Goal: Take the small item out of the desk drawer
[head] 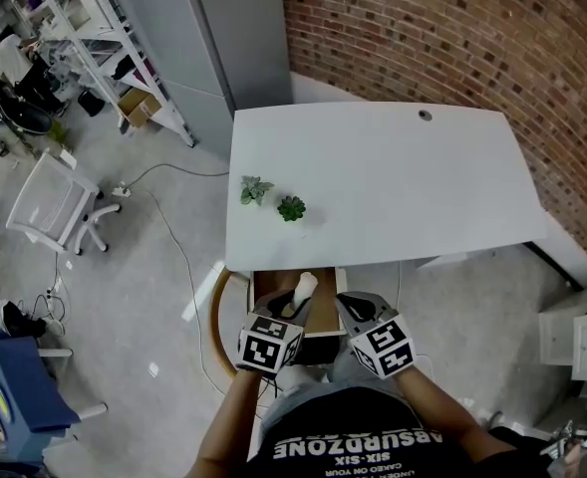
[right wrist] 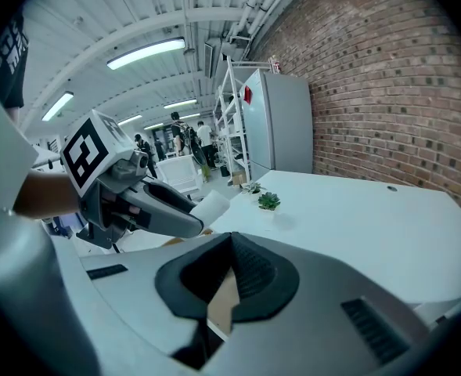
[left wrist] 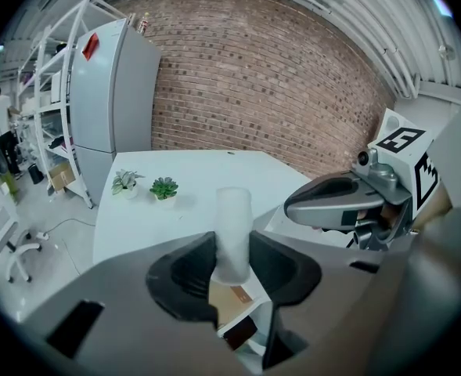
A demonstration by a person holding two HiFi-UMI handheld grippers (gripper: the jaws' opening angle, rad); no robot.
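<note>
Presently held in the left tool (head: 291,310): a small pale frosted cylinder (head: 304,289), pinched low down. Upper part stands clear above the pads, roughly upright in the left gripper view (left wrist: 232,225). Directly beneath that tool's tips: the open brown-floored desk drawer (head: 323,317), tucked under the near edge of the white rectangular table (head: 393,187). Probably lifted off the drawer floor, but cannot tell for certain whether the bottom end is still touching.

Just beside it, on the right: the right tool (right wrist: 230,249), pads closed together with nothing between them. Only a sliver of brown drawer floor visible past them.

Notes for doing the lift well:
- Hold the squeeze even. Smooth, round and slippery-looking, so likely to twist or slide if the pressure eases.
- Raise straight up first, then carry forward, so the bottom end clears the drawer front and the table edge just ahead of the tips.
- Mind the low grip: tall part above the pads, liable to tip with any quick roll of the wrist. Move slowly and keep level.
- Park the right tool to the side, out of the lifting path.
- Aim for bare table ahead of the tool, short of the two small green potted plants (head: 256,189) ahead and slightly left.
</note>
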